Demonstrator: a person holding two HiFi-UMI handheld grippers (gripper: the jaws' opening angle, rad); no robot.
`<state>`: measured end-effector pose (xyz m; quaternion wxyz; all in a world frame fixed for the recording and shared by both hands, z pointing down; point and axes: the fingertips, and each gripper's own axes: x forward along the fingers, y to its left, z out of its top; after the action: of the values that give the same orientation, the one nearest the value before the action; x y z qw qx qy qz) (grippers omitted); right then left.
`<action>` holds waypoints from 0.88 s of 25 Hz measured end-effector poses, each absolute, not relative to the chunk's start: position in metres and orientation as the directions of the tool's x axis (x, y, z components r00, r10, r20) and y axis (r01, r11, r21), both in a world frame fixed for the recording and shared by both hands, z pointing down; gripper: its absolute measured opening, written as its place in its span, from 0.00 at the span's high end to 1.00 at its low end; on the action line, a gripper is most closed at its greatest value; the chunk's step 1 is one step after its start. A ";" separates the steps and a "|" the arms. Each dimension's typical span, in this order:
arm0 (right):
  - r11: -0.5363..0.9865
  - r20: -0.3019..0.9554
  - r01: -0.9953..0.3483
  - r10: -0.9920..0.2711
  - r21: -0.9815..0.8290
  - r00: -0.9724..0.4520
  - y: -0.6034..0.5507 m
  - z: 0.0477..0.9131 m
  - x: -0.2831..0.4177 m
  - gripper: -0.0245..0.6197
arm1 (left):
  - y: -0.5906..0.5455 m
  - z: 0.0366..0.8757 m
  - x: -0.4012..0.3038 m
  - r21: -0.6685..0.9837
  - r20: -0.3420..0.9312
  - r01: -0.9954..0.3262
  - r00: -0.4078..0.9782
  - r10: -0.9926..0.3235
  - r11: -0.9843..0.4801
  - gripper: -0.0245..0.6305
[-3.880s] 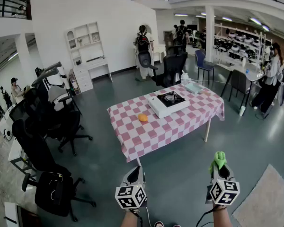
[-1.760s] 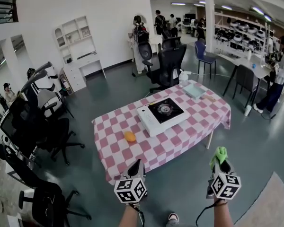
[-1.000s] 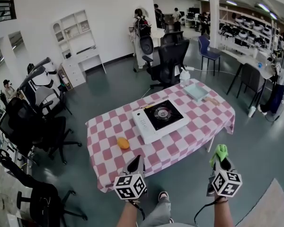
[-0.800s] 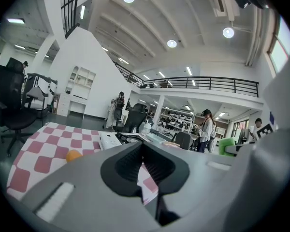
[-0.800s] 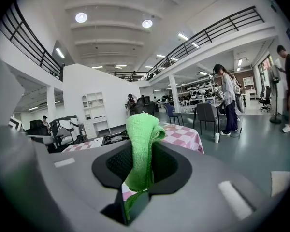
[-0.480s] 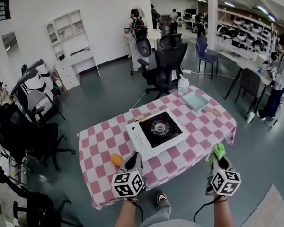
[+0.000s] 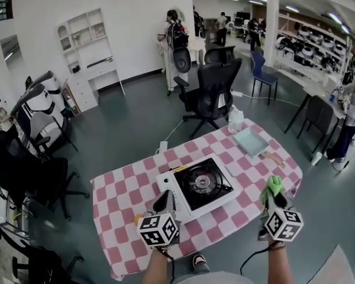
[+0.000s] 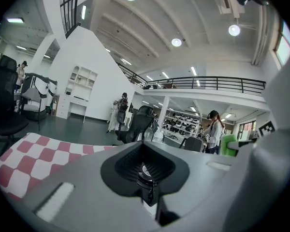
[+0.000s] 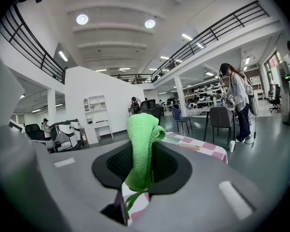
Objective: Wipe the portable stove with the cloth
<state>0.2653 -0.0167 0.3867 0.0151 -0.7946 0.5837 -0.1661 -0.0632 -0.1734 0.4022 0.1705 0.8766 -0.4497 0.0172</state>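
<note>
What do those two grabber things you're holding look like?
The left gripper and right gripper are both grey plastic, narrowing to dark-lined jaws. Each carries a white cube printed with black square markers, and a thin dark cable hangs from each.

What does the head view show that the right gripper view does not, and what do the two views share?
Only the head view shows the portable stove, white with a black burner top, and the left gripper held near it. Only the right gripper view shows the round ceiling lights overhead and, close up, the right gripper with its tongs shut on the green cloth. Both show that cloth sticking up from the right gripper, and the pink-checked tablecloth.
</note>
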 end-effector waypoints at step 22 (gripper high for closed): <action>-0.086 0.306 -0.964 -0.952 -0.253 0.005 -0.150 0.417 0.290 0.82 | -0.226 0.426 -0.067 0.280 0.281 -0.906 0.393 -0.875 -0.317 0.96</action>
<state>0.2902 -0.1503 0.4165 -0.0144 -0.7087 0.6757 -0.2023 -0.0671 -0.2265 0.4264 0.1987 0.8107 -0.5493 0.0385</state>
